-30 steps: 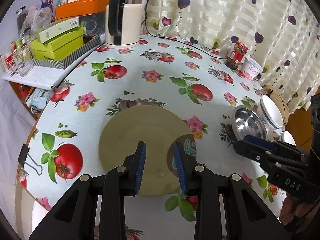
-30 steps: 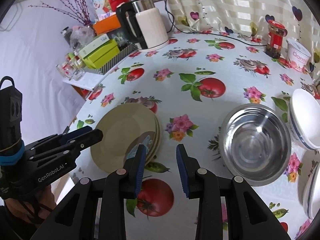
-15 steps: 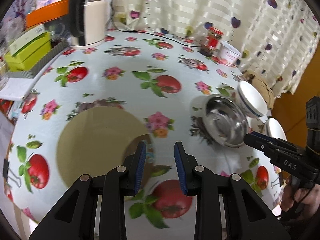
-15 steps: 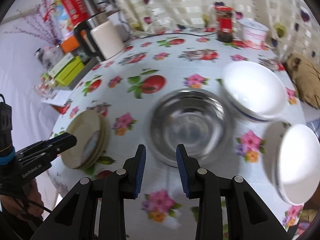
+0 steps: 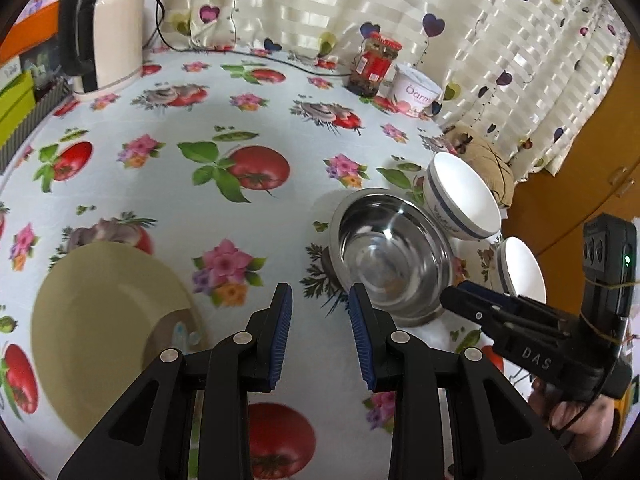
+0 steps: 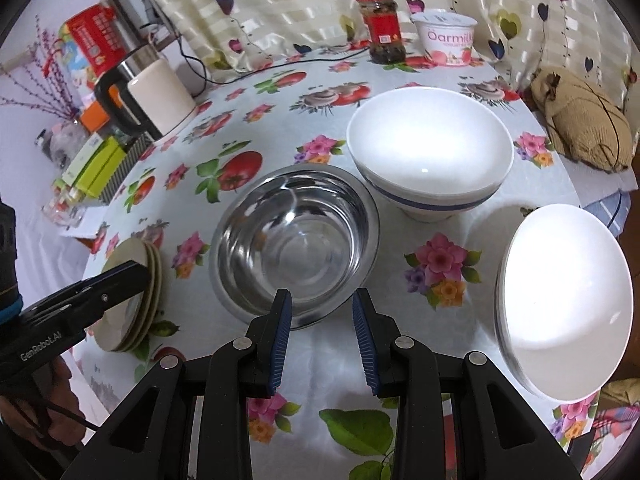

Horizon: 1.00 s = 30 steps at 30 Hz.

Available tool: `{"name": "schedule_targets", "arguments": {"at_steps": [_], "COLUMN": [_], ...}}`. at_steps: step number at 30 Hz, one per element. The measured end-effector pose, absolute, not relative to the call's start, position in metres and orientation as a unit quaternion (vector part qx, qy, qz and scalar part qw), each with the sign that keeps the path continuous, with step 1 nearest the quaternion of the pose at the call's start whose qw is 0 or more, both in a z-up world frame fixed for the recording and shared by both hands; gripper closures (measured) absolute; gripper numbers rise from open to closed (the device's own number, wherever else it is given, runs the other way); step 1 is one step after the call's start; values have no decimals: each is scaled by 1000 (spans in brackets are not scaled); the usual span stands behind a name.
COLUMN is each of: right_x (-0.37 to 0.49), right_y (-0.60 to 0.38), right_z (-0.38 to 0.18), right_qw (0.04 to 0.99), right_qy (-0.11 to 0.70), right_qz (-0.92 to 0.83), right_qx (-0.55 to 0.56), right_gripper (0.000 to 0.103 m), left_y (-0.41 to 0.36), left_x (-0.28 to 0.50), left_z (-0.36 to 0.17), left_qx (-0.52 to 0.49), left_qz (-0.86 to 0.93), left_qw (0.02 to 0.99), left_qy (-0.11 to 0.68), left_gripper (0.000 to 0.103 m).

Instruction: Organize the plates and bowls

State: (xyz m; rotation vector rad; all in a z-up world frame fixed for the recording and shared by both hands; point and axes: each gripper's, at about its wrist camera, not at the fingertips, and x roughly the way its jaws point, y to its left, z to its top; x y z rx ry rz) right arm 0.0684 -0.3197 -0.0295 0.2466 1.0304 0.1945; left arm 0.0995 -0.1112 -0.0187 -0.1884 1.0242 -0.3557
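From the left wrist camera, my left gripper hangs over bare tablecloth between the stack of olive plates at the near left edge and the steel bowl. Its fingers are parting and nothing sits between them. I read this as leaving the plates where they are stacked and turning toward the bowls. Two blue-banded white bowls, one just behind the steel one and one at the right edge, wait there. My right gripper reaches in beside the steel bowl's near rim.

From the right wrist camera, the right gripper has its fingers apart and empty, lined up just short of the steel bowl, probably to take its near rim. The far white bowl almost touches the steel one; the nearer white bowl sits apart at the right edge. The plate stack lies at the left edge, under the left gripper.
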Motion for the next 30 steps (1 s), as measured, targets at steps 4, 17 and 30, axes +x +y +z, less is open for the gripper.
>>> {"name": "schedule_targets", "arguments": {"at_steps": [4,17,30], "right_x": [74,90,81], "right_y": [-321,-325,-321], "right_z": [-35,-47,-46], "right_qw": [856,847,843], "right_qy": [495,511,517], "right_qz": [86,81,90], "right_qx": [122,122,119], "right_gripper": [72,73,75], "left_y": [-120,-140,-141], "left_x": [114,130,112], "left_z": [-27,-46,-45], "left_qx": [-94,-97,-86], "left_qz": [-178,-197,-202], "left_qw": [844,827,827], "left_qy": [496,517,517], "left_gripper": [72,72,72]}}
